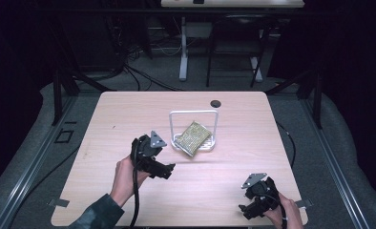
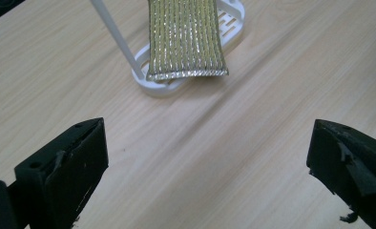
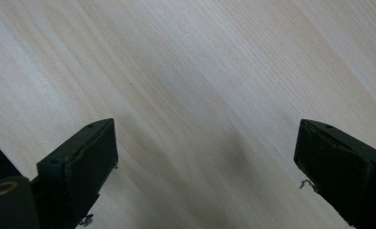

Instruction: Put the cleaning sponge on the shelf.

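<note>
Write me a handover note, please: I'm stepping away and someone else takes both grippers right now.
Left gripper: open, holding nothing, above the table, pointed at the sponge.
Right gripper: open, holding nothing, over bare wood at the near right corner.
Sponge: gold, leaning tilted in the white rack at mid-table, its lower end jutting past the rack's base toward the left gripper.
Done: nothing visibly moved; neither gripper touches the sponge or rack.
Left: probably close the left gripper on the sponge's near end and take it from there. The right one is free to steady the rack.
</note>
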A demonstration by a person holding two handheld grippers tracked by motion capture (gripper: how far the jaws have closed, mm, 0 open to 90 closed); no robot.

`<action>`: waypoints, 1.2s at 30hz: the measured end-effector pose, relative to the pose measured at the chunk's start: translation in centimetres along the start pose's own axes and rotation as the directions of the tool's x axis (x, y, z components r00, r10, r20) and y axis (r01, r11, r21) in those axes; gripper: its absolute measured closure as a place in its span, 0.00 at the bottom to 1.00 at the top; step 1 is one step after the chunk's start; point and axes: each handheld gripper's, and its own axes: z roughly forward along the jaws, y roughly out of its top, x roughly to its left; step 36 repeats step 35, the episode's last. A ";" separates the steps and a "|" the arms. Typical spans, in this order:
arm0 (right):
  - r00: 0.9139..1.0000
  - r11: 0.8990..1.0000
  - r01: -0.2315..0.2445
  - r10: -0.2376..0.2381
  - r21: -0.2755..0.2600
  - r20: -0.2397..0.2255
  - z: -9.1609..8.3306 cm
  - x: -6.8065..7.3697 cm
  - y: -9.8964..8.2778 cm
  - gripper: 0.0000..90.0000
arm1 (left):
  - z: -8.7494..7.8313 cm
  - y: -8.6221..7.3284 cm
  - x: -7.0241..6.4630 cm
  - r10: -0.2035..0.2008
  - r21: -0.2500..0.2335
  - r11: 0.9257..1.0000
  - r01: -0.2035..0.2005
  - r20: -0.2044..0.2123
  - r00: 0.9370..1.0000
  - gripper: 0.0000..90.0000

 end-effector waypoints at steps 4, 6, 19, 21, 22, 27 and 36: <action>1.000 1.000 0.000 0.000 -0.002 -0.002 0.1 0.0 0.0 0.07 | -1.2 -2.2 0.5 -0.038 0.006 0.999 0.038 0.009 0.999 0.00; 1.000 1.000 0.000 0.000 -0.005 0.003 0.1 0.1 0.0 0.08 | -1.3 -2.5 0.5 -0.038 0.012 0.999 0.037 0.008 0.999 0.00; 1.000 1.000 0.002 -0.002 0.012 0.000 0.2 0.1 0.0 0.08 | -1.4 -8.9 0.5 -0.092 0.091 0.992 0.092 -0.004 0.996 0.00; 1.000 1.000 0.003 -0.004 0.010 0.001 0.3 0.1 0.0 0.08 | -1.3 -9.7 0.5 -0.104 0.101 0.989 0.104 -0.006 0.995 0.00; 1.000 1.000 0.003 -0.004 0.010 0.001 0.3 0.1 0.0 0.08 | -1.2 -9.9 0.5 -0.102 0.108 0.989 0.102 -0.003 0.995 0.00; 1.000 1.000 0.009 -0.009 0.009 0.001 0.4 0.2 0.0 0.08 | -0.5 -10.9 0.6 -0.113 0.118 0.987 0.112 -0.003 0.994 0.00; 1.000 1.000 0.002 -0.002 0.010 -0.003 0.3 0.1 0.0 0.08 | 0.2 -11.1 0.8 -0.106 0.139 0.985 0.103 0.010 0.994 0.01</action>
